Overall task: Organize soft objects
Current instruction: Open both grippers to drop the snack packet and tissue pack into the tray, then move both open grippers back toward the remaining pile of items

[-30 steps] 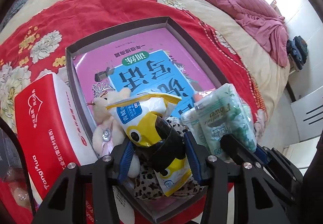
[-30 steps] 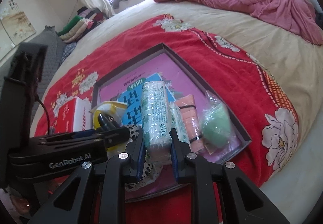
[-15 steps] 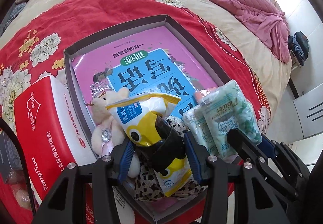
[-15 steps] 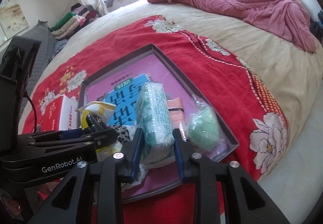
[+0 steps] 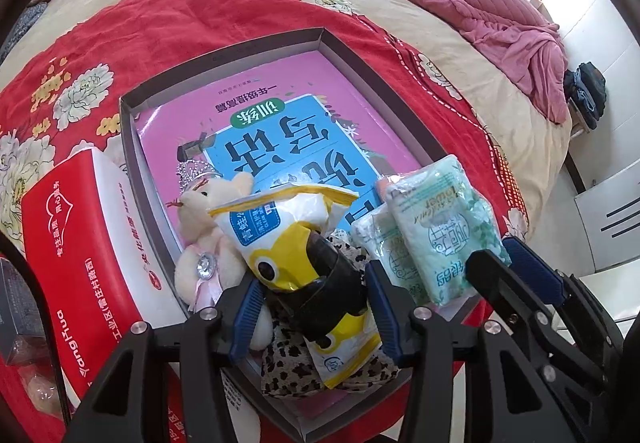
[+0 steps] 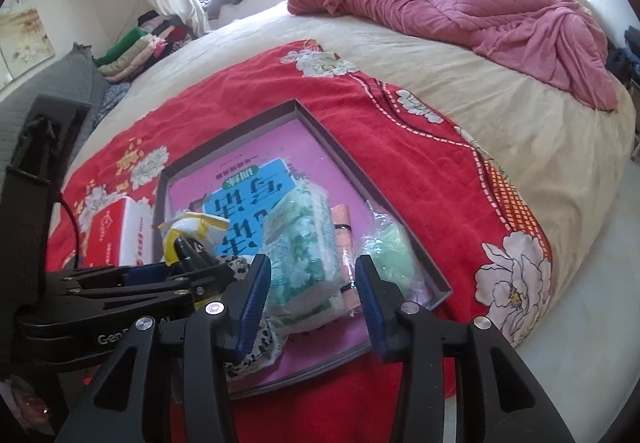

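Observation:
A grey shallow box lies on the red floral blanket, lined with a pink and blue book. My left gripper is shut on a yellow and white pouch above a leopard-print cloth. A cream teddy bear lies left of the pouch. My right gripper is open around a green floral tissue pack, which rests in the box on a second pack. A pink item and a green puff in plastic lie to its right.
A red and white tissue box stands left of the grey box. A pink quilt is bunched at the far side of the bed. The bed edge and white floor are at the right.
My right gripper has opened and let go of the green tissue pack, which now rests in the box. The left gripper still holds the pouch in place.

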